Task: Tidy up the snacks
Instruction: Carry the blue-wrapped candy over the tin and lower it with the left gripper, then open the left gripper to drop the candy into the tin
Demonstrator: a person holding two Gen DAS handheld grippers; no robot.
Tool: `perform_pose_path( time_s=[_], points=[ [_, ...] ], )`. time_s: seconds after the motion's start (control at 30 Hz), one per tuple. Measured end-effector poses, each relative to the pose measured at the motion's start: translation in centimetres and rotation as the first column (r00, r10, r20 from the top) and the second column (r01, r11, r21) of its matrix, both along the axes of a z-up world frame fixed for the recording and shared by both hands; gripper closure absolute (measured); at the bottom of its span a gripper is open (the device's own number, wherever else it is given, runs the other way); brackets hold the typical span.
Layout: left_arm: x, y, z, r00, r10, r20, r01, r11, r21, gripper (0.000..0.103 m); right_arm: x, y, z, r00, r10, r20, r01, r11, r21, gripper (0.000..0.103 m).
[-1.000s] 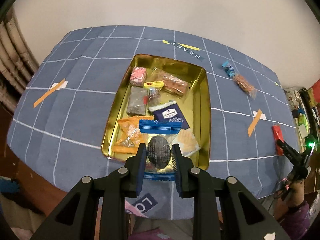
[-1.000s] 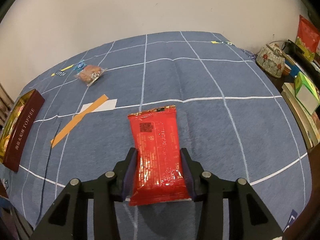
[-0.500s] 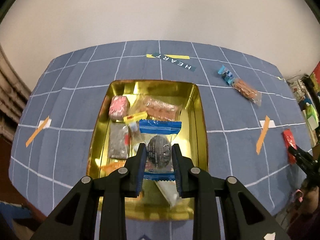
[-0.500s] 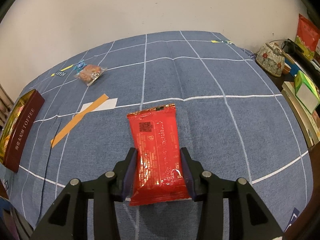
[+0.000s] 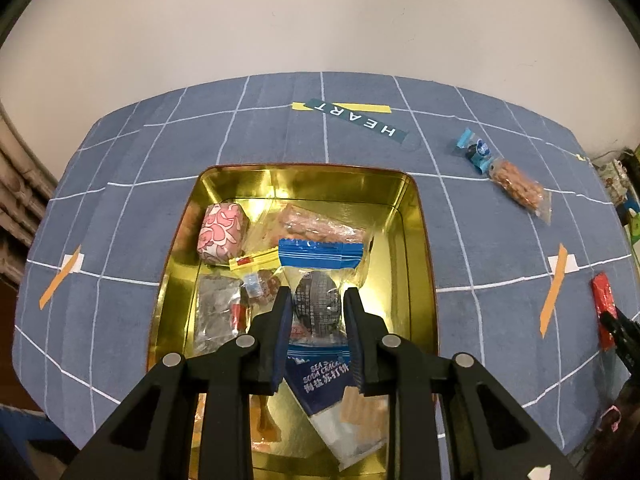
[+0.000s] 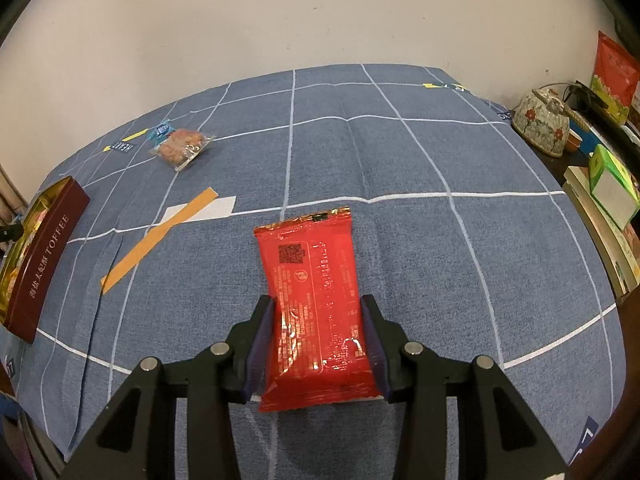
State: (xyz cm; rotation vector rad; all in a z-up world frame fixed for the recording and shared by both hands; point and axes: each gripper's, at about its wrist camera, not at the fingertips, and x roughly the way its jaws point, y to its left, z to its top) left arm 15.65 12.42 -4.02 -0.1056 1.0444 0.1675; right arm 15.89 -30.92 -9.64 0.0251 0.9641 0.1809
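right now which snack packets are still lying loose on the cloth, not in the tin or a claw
Two, lying together near the far right of the cloth: the small blue-wrapped candy and the clear packet of brown snacks. The rest sit in the gold tin or a claw.

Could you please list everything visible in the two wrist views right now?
Gold tin: 1, gold inside, maroon outside, on the blue cloth.
Egg snack pack: 1, clear with blue top, in the left gripper over the tin.
Pink patterned pack: 1, pink and white, tin's far left.
Soda cracker pack: 1, navy, near end of tin.
Other packs in tin: several, clear and orange, partly hidden.
Red pack: 1, red, between the right fingers.
Clear biscuit pack: 1, brownish, on the cloth away from the tin.
Blue candy: 1, touching the biscuit pack.
Tape strips: several, orange.
Tablecloth: 1, blue grid.
Left gripper: black, shut.
Right gripper: black, shut.
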Motion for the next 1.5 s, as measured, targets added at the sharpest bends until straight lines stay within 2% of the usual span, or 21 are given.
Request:
perform_pose_path(
  time_s=[0.33, 0.73, 0.87, 0.97, 1.1, 1.3, 1.5],
  points=[
    [0.6, -0.6, -0.8, 1.0, -0.004, -0.017, 0.004, 0.999, 0.033, 0.078, 0.0, 0.0, 0.0, 1.0, 0.0, 0.001, 0.0, 1.0, 0.0, 0.059],
    [0.6, -1.0, -0.3, 1.0, -0.004, -0.007, 0.005, 0.997, 0.073, 0.078, 0.0, 0.0, 0.0, 1.0, 0.0, 0.001, 0.0, 1.0, -0.001, 0.059],
    [-0.2, -1.1, 0.3, 1.0, 0.016, 0.01, -0.017, 0.996, 0.092, 0.064, 0.0, 0.0, 0.0, 1.0, -0.001, 0.001, 0.001, 1.0, 0.0, 0.059],
    [-1.3, -1.0, 1.1, 0.999, 0.036, 0.031, -0.039, 0.994, 0.098, 0.062, 0.1, 0.0, 0.0, 1.0, -0.004, -0.005, 0.004, 1.0, 0.001, 0.059],
    [-2.8, -0.9, 2.0, 0.997, 0.058, 0.046, -0.063, 0.991, 0.118, 0.05, 0.3, 0.1, 0.3, 1.0, -0.001, -0.017, 0.001, 1.0, 0.006, 0.059],
    [-5.3, -0.9, 3.4, 0.994, 0.076, 0.076, -0.086, 0.984, 0.153, 0.042, -0.1, 1.1, 0.4, 0.999, 0.024, -0.034, -0.023, 0.999, 0.023, 0.059],
    [-7.6, -0.5, 3.8, 0.993, 0.088, 0.076, -0.099, 0.984, 0.151, 0.037, -0.8, 2.3, 0.6, 0.998, 0.039, -0.051, -0.037, 0.998, 0.051, 0.059]
  ],
)
